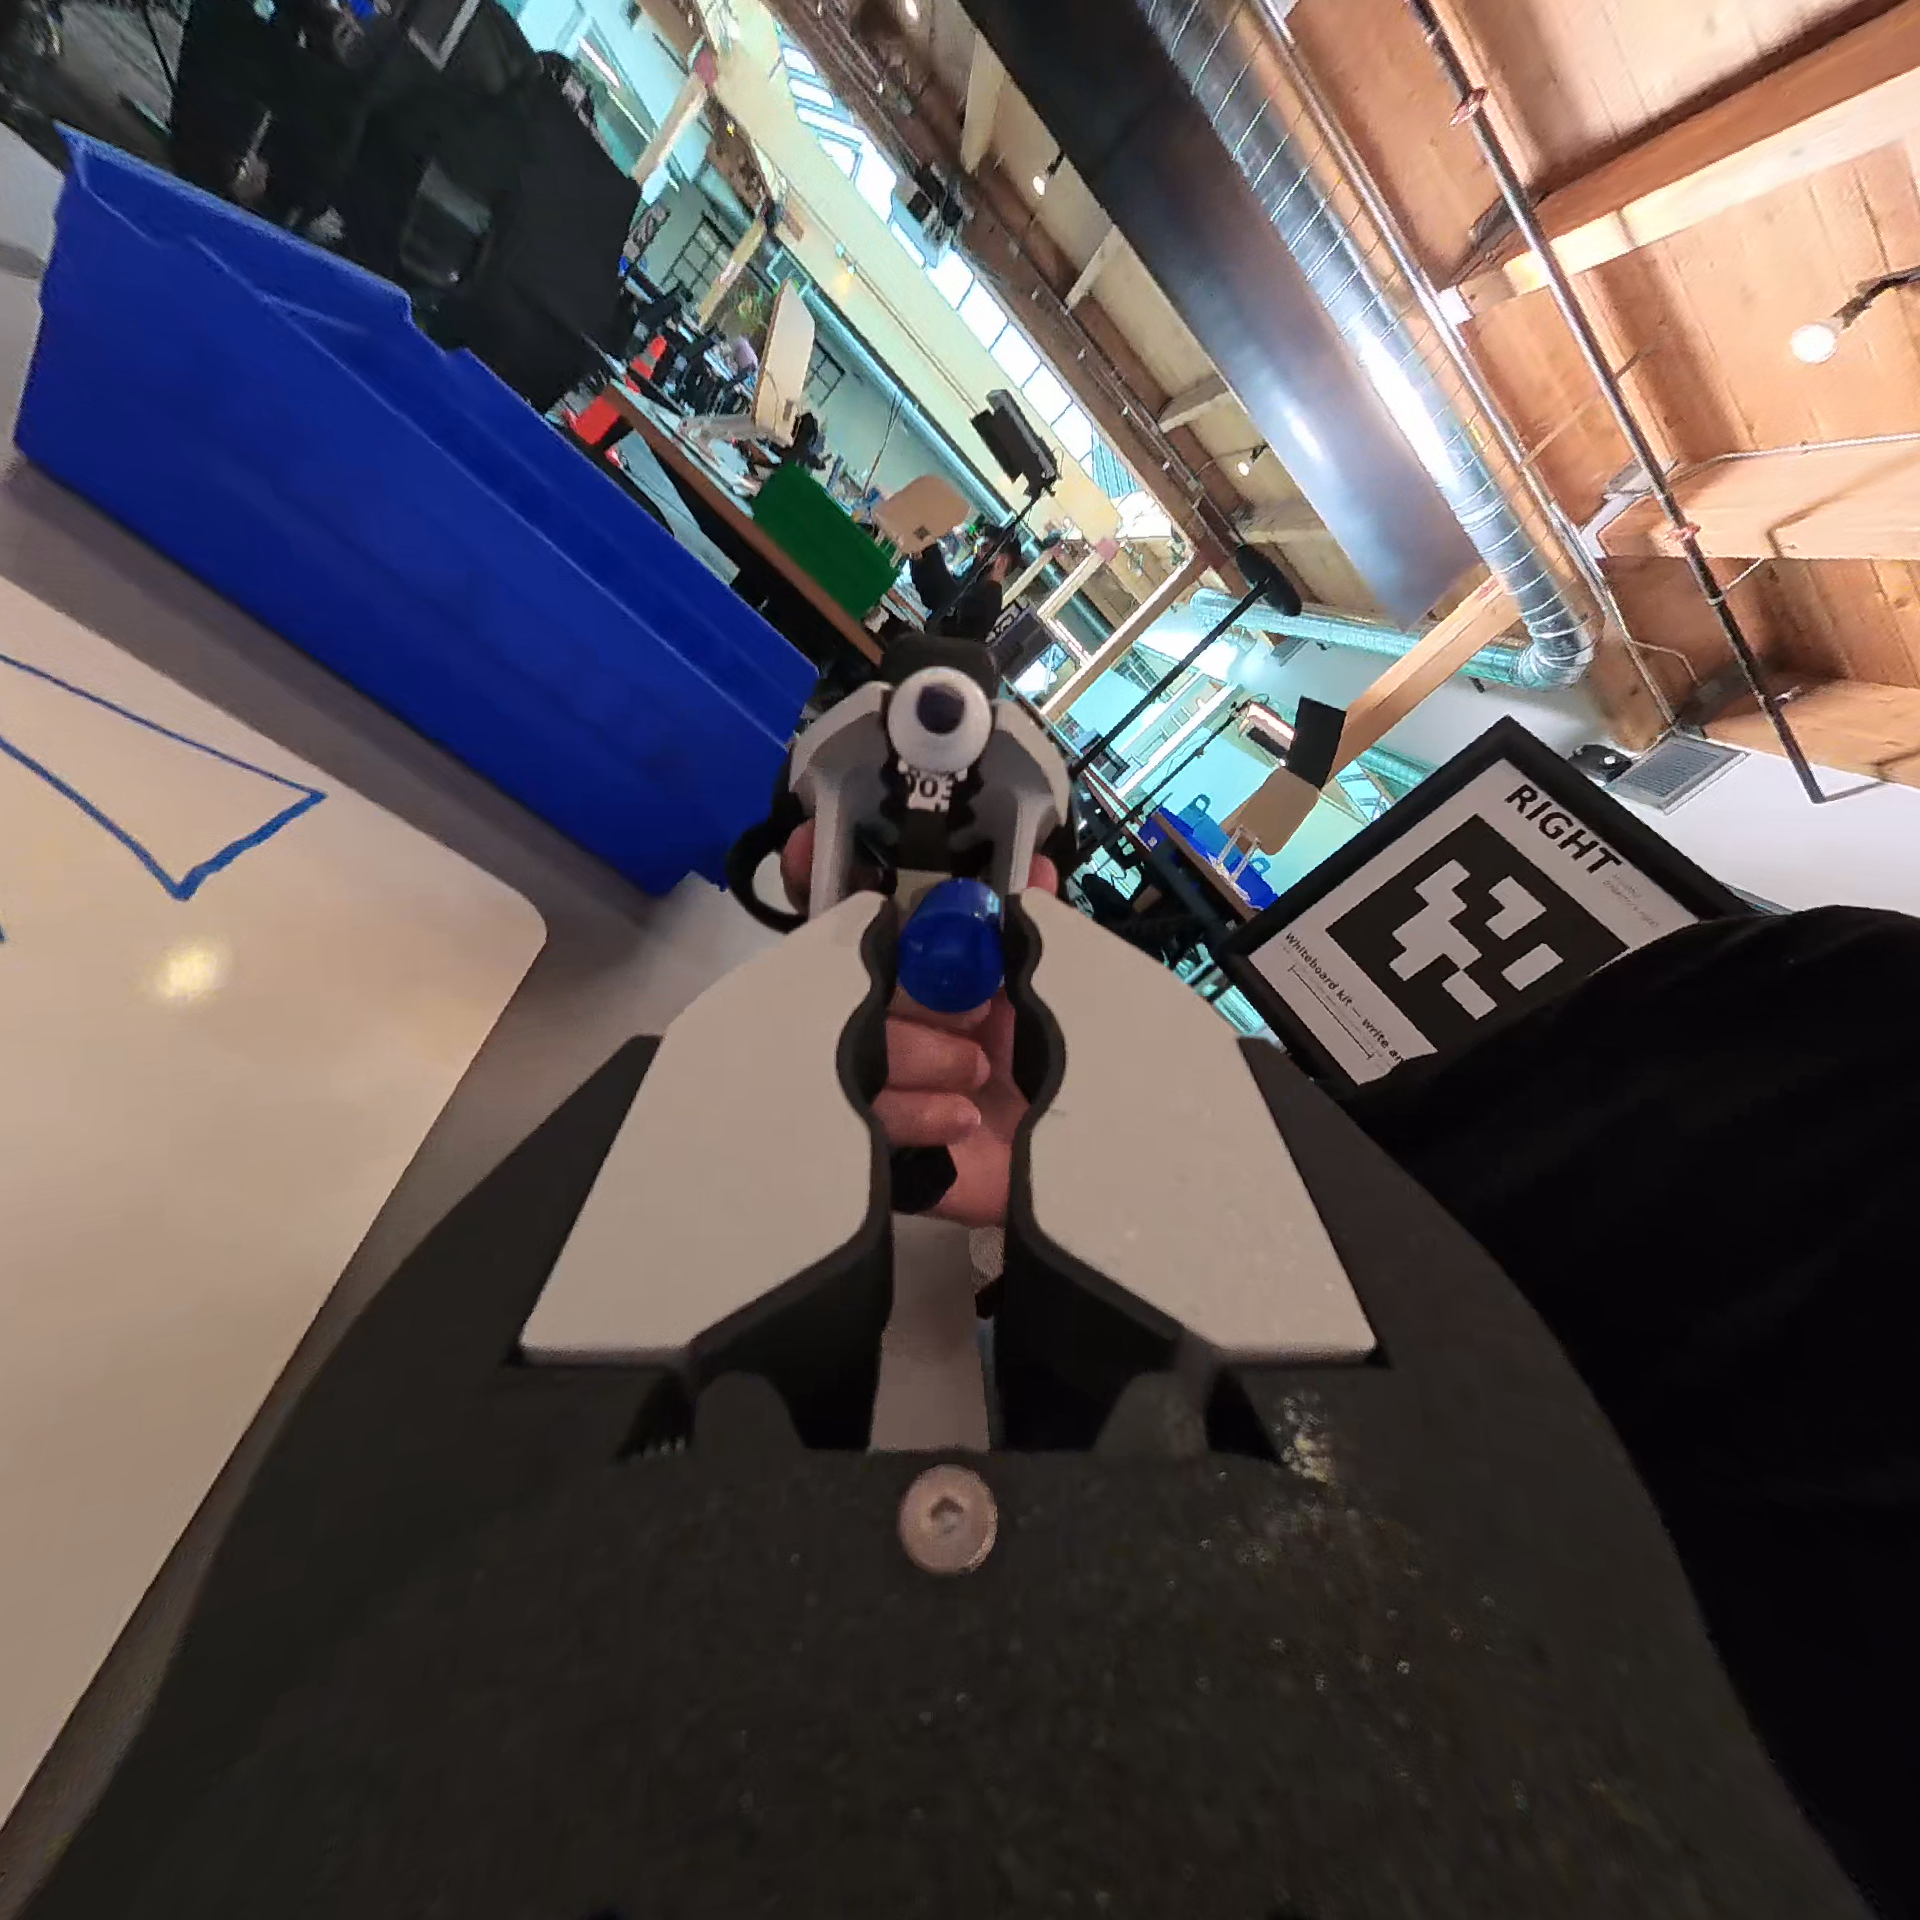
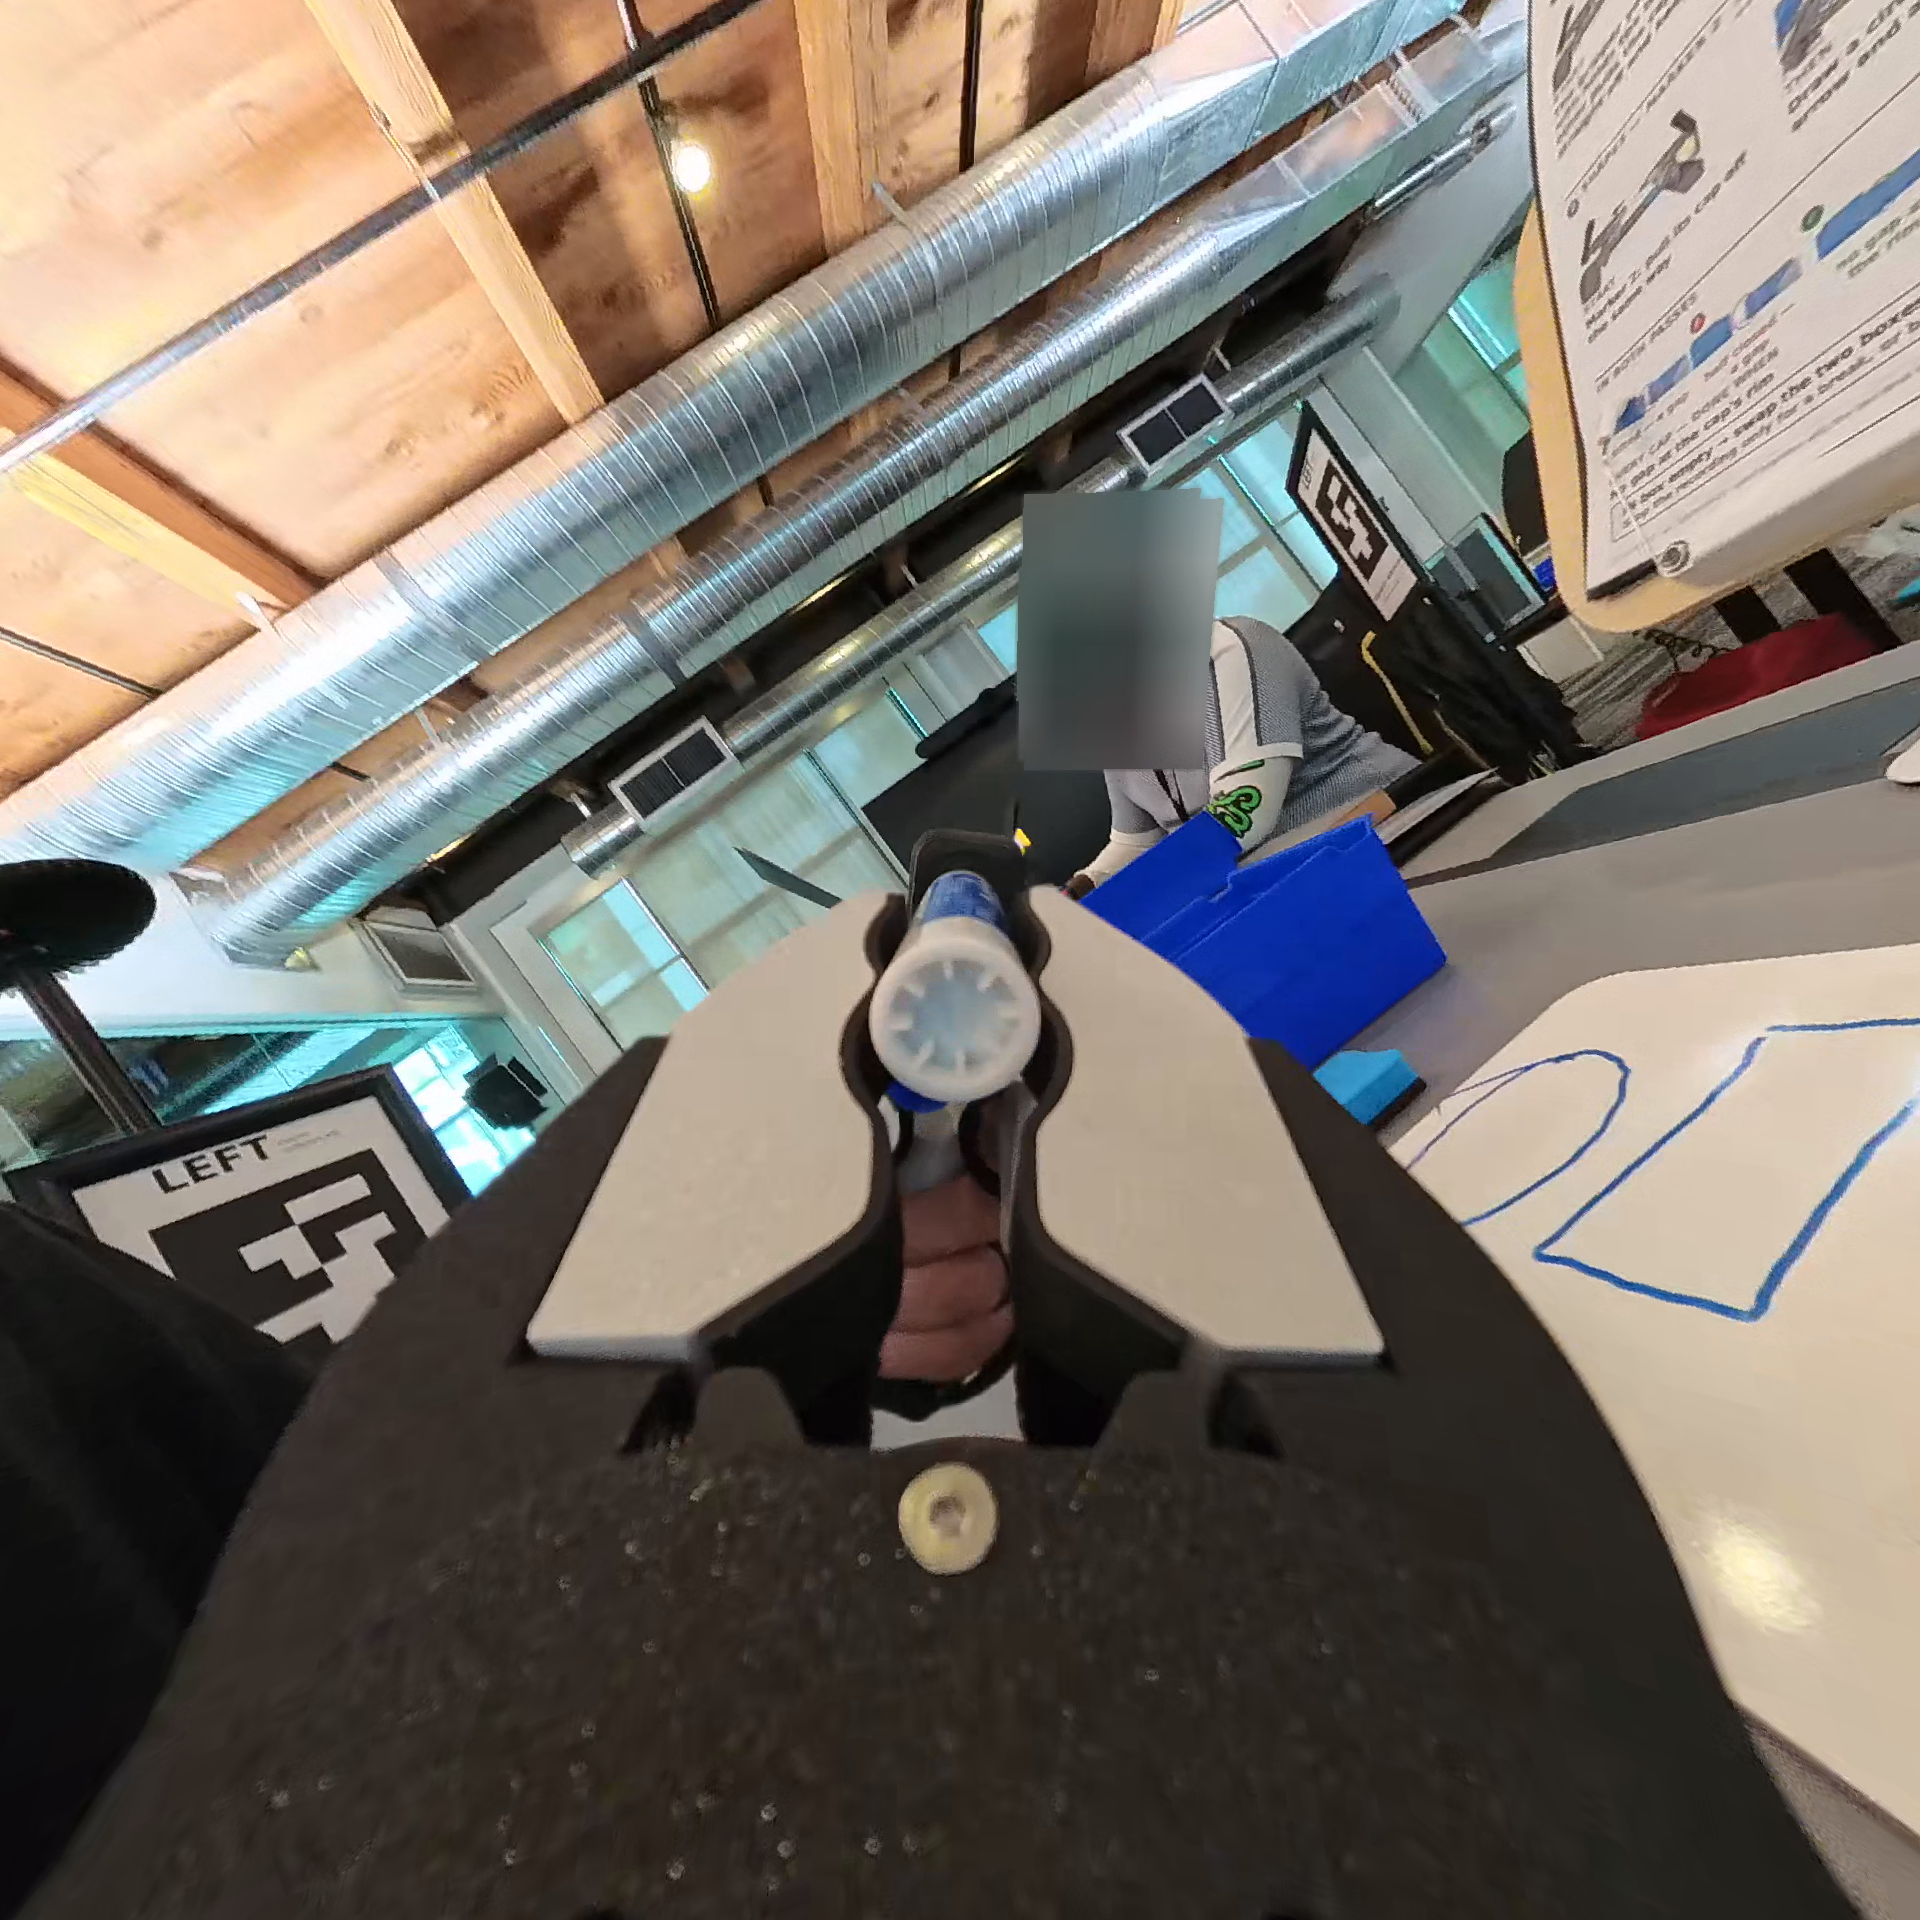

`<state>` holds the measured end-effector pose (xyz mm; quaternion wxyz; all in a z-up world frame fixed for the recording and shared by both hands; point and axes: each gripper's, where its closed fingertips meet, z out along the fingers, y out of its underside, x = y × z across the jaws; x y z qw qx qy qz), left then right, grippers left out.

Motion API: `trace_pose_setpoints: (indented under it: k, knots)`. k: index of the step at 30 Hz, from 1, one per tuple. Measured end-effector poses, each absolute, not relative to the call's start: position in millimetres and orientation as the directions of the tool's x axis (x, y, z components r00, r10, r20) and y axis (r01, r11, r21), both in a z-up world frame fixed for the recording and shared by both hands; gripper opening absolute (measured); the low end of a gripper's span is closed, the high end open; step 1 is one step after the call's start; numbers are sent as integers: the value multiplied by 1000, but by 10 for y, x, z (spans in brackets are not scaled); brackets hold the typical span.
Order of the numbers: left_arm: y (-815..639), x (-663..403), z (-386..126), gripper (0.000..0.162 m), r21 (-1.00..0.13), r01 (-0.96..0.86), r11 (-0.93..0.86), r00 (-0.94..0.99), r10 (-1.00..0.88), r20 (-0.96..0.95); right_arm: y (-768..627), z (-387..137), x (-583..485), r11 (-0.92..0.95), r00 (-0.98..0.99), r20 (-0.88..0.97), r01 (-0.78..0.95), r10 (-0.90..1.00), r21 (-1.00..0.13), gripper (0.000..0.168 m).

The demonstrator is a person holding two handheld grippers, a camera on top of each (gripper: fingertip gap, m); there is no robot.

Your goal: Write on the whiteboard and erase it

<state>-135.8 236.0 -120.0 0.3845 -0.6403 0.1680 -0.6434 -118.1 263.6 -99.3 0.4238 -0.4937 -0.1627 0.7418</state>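
Though gripper-held (image 2: 954, 1023), white-barrelled blue marker (image 2: 954, 1016)

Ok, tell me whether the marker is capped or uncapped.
Uncapped. The left gripper holds the blue cap apart from the marker, whose dark nib shows bare in the right gripper.

Blue plastic bin (image 1: 395, 582) on grey table (image 1: 613, 935), just beyond the board's far edge. Framed black-and-white marker sign (image 1: 1475, 914) stands at right. Second framed marker sign (image 2: 270, 1236) in right wrist view. Silver ducts (image 2: 644, 623) under wooden ceiling (image 2: 260, 260). Seated person (image 2: 1257, 748) behind bin, head blurred.
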Motion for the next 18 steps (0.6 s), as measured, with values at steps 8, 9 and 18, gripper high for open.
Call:
trace_pose_setpoints:
  k: [8,9,18]
  knots:
    - [2414,-1296,-1108,18,-713,361,-601,116,-729,674,2554,-981,-1229,-607,-190,-599,-473,778,-639,20]
    - [2401,-1269,-1122,19,-716,344,-608,112,-730,674,2539,-978,-1240,-606,-191,-596,-472,780,-641,20]
    - [2404,-1220,-1107,18,-740,347,-576,150,-745,650,2529,-1039,-1260,-613,-184,-605,-453,775,-647,20]
